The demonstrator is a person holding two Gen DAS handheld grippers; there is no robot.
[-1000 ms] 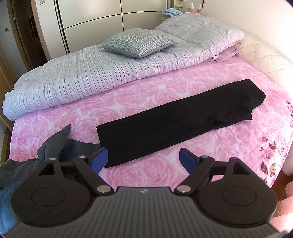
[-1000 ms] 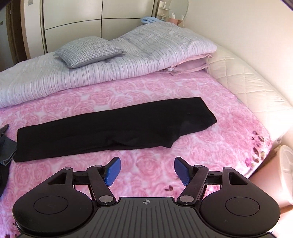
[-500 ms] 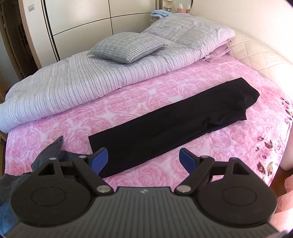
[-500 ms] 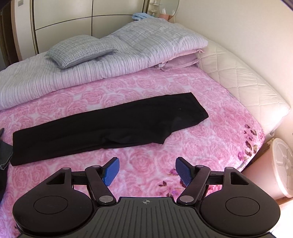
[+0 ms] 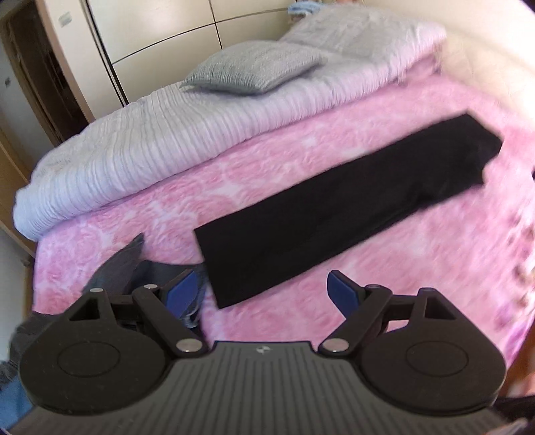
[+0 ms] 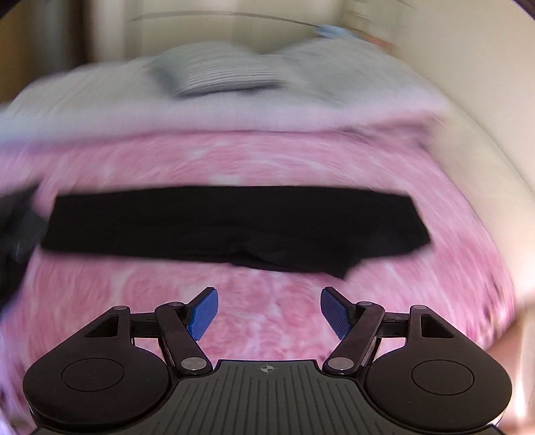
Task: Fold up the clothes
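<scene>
A long black garment, folded lengthwise into a strip [image 5: 337, 214], lies flat on the pink rose-patterned bed sheet [image 5: 267, 167]. It also shows in the right wrist view [image 6: 234, 227], lying crosswise. My left gripper [image 5: 262, 292] is open and empty, held above the sheet near the strip's left end. My right gripper [image 6: 269, 311] is open and empty, above the sheet just in front of the strip's middle. Both views are motion-blurred.
A pile of grey and blue clothes [image 5: 123, 267] lies at the bed's left near corner. A striped lilac duvet [image 5: 167, 140] with a grey checked pillow [image 5: 254, 70] fills the far half of the bed. Wardrobe doors [image 5: 167, 30] stand behind.
Both grippers have moved fast, so the views blur. The right view has swung left and now faces the black strip square on. The garment has not moved.
</scene>
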